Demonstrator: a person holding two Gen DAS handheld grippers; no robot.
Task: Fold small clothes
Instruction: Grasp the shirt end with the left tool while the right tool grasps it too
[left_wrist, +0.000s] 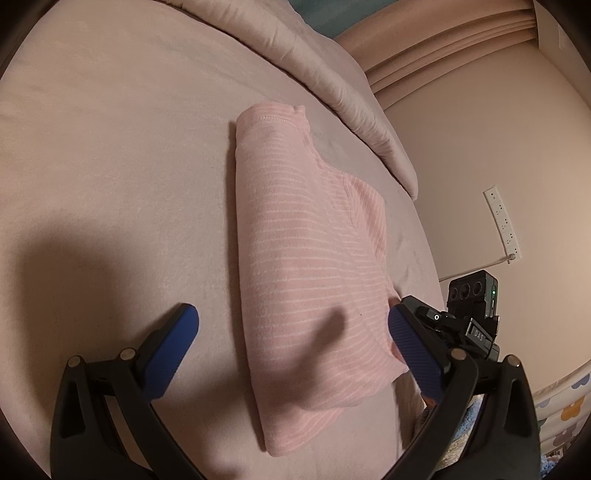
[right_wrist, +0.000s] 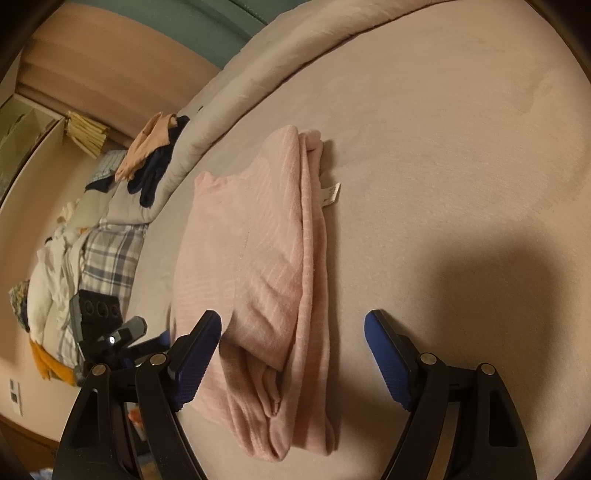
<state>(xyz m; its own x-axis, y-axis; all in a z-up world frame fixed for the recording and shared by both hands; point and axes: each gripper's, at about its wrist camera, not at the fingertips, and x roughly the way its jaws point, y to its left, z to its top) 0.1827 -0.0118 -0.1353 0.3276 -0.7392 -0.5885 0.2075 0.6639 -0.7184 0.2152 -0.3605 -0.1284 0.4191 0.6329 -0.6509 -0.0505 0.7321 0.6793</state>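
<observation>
A pink garment with thin white stripes (left_wrist: 303, 258) lies folded into a long narrow strip on the pale pink bed sheet (left_wrist: 110, 166). It also shows in the right wrist view (right_wrist: 258, 266), with a white care label (right_wrist: 331, 192) sticking out on its right side. My left gripper (left_wrist: 291, 325) is open and empty, its blue pads on either side of the strip's near end. My right gripper (right_wrist: 293, 328) is open and empty over the garment's near end. The right gripper's body (left_wrist: 469, 314) shows at the right of the left wrist view.
A rolled pink duvet (left_wrist: 332, 74) lies along the bed's far side. A heap of mixed clothes (right_wrist: 147, 162) and plaid and white fabrics (right_wrist: 107, 258) sits at the bed's left. A white power strip (left_wrist: 502, 225) hangs on the wall.
</observation>
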